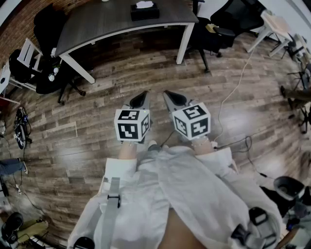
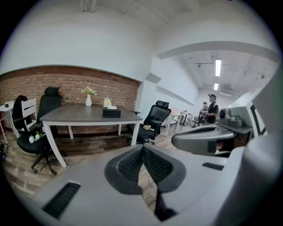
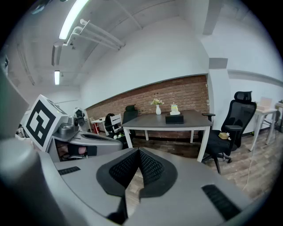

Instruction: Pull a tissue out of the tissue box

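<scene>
A black tissue box [image 1: 144, 10] with a white tissue sticking out of its top stands on a grey table [image 1: 102, 22] far ahead of me. In the left gripper view the tissue box [image 2: 111, 112] shows on the table [image 2: 79, 117], and in the right gripper view the tissue box [image 3: 174, 118] sits on the table [image 3: 185, 120]. My left gripper [image 1: 142, 99] and right gripper [image 1: 171, 98] are held side by side above the wood floor, well short of the table. Both are shut with nothing between the pads.
Black office chairs stand at the table's left end [image 1: 48, 29] and right end [image 1: 218, 26]. A white vase with flowers [image 2: 88, 98] sits on the table. A white cable [image 1: 233, 92] and other cables lie on the floor. People stand far off [image 2: 212, 108].
</scene>
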A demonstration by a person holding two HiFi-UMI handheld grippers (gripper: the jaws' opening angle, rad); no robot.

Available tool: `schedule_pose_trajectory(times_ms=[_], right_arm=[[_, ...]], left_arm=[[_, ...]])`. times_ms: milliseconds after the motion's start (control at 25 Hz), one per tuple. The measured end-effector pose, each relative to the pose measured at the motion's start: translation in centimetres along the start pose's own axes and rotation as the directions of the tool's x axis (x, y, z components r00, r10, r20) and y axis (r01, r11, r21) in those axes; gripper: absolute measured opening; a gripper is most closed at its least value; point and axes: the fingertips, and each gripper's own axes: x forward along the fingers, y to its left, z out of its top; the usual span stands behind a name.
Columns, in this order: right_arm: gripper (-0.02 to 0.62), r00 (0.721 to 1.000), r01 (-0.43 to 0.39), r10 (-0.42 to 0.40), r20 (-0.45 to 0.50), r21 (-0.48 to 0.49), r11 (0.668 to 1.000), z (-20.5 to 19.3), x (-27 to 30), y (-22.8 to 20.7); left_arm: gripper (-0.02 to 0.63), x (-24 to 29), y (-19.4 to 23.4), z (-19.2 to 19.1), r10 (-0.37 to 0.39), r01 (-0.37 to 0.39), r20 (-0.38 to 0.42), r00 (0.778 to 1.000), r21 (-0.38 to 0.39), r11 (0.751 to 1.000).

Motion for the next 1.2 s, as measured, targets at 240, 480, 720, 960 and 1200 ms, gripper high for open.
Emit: schedule_pose_trajectory(times_ms=[240, 480, 720, 960, 1200], right_arm=[[0.002, 1.0, 0.005, -0.005, -0.003, -0.01, 1.0, 0.5, 1.4, -0.1], [0.002, 1.0, 0.015, -0.015, -0.02, 0.003, 1.0, 0.3, 1.6, -0.5], [0.002, 1.0, -0.002, 0.002, -0.018, 0.005, 1.0, 0.2, 2.2, 0.0], [0.002, 0.997, -0.008, 0.005, 0.079, 0.042, 0.999, 1.6, 2.4, 0.7], [0.005, 0.994, 0.081, -0.08, 0.078, -0.006, 0.997, 1.0, 2.9, 1.1]], left_arm=[[0.005, 1.0, 1.3, 0.3, -0.004, 0.004, -0.008, 1.0, -0.006, 1.0], [0.005, 1.6, 1.0, 0.3, -0.028, 0.028, -0.023, 0.999, -0.002, 1.0], [0.005, 1.7, 1.4, 0.0, -0.031, 0.031, -0.04, 0.999, 0.003, 1.0], [0.005, 0.1, 2.1, 1.7, -0.099, 0.099, 0.08, 0.992, -0.002, 0.995], [0.005, -1.2, 4.3, 1.3, -0.083, 0.084, 0.128, 0.988, -0.004, 0.996]])
